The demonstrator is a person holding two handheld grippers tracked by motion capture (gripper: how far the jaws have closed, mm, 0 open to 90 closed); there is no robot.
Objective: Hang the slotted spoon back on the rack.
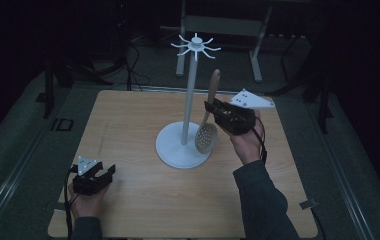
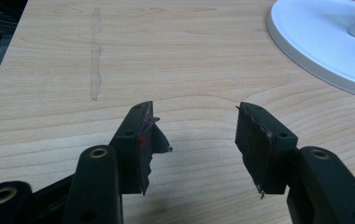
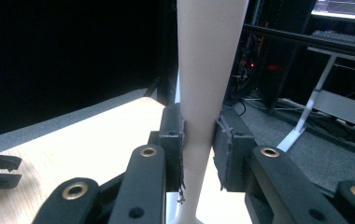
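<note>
A wooden slotted spoon (image 1: 206, 136) hangs upright just right of the white stand's pole (image 1: 190, 100), its round bowl low over the stand's base (image 1: 175, 150). My right gripper (image 1: 209, 107) is shut on the spoon's handle (image 3: 210, 56), and both pads press its narrow part. A crown of hooks (image 1: 196, 46) tops the stand, above the handle's tip. My left gripper (image 1: 109, 171) rests near the table's front left corner. Its jaws stand open over bare wood with nothing between them (image 2: 194, 126).
The wooden table (image 1: 128, 120) has dark floor around it. The stand's base (image 2: 315, 42) lies ahead and to the right of the left gripper. A metal desk frame (image 1: 258, 55) stands behind the table.
</note>
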